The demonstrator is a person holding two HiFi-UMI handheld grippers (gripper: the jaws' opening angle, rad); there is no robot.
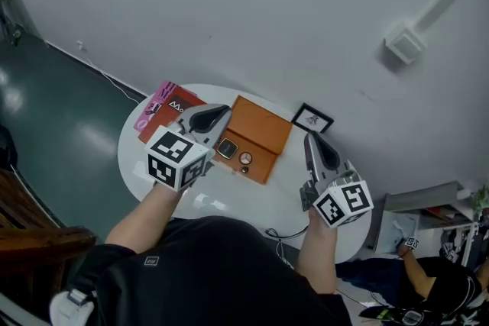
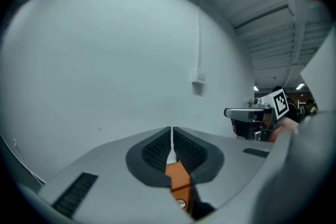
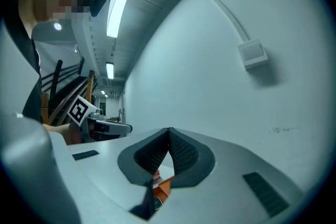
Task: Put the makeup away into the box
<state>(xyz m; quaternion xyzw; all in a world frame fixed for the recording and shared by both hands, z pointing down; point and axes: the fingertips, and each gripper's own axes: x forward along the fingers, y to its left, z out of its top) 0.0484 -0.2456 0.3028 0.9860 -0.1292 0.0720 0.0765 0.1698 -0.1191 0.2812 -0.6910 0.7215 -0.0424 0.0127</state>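
Hovering shut and empty: left tongs (image 1: pixel 216 116), right tongs (image 1: pixel 314 141). The orange box (image 1: pixel 260 126) lies between them, makeup pieces (image 1: pixel 245 158) nearest the left.

Bare table (image 1: pixel 229 198) front; orange box (image 1: pixel 260 135) centre, booklets (image 1: pixel 160 112) left, small frame (image 1: pixel 312 118) right rear (wall (image 1: pixel 267 11) close behind).

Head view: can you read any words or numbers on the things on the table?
No text is readable.
Red packet: white print, too small to read.
Pink packet: print too blurred.
Framed picture: dark mark, no readable words.
Marker cubes: square patterns only.
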